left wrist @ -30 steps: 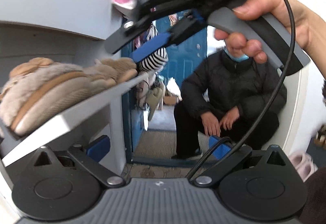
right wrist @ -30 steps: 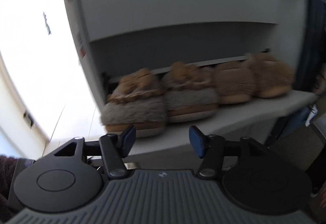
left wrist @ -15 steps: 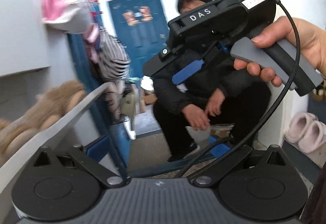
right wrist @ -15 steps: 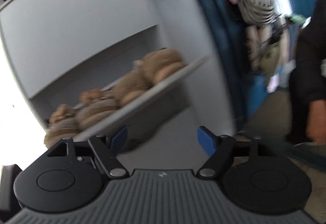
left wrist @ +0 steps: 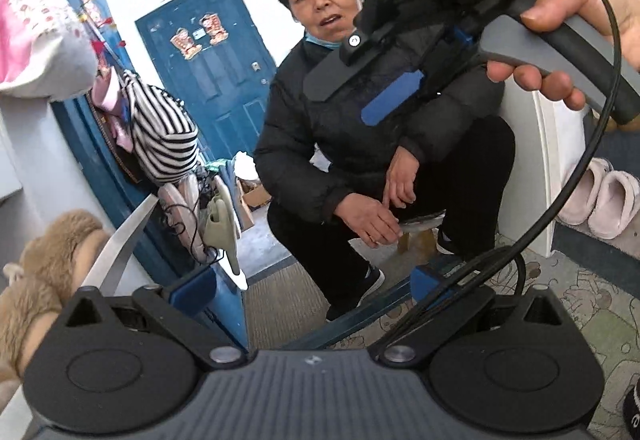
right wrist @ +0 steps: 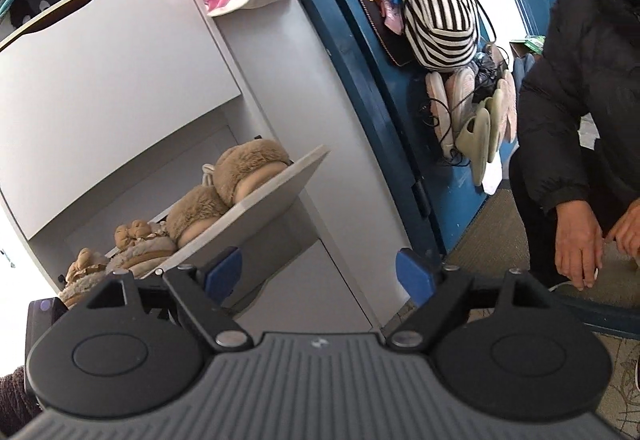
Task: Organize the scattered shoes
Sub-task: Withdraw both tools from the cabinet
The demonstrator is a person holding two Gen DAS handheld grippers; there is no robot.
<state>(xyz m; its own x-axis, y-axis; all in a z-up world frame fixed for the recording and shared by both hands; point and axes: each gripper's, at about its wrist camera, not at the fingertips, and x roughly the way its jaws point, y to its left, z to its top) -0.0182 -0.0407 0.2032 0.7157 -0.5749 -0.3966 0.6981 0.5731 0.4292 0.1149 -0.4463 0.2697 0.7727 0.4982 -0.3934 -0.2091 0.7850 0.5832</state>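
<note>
1. Shoes first, from the left wrist: one furry tan slipper [left wrist: 52,240] sits on the cabinet's fold-out shelf [left wrist: 124,244] at 9 o'clock, while a pink pair [left wrist: 600,200] at 3 o'clock waits on the floor, likely next. The left gripper [left wrist: 308,286] is spread and empty; a seated person [left wrist: 360,144] fills the doorway.
2. Right wrist: four tan slippers [right wrist: 192,216] line the shelf at 9 o'clock. The right gripper [right wrist: 318,272], jaws just widened, holds nothing. Hanging bags [right wrist: 440,16] crowd 1 o'clock.
</note>
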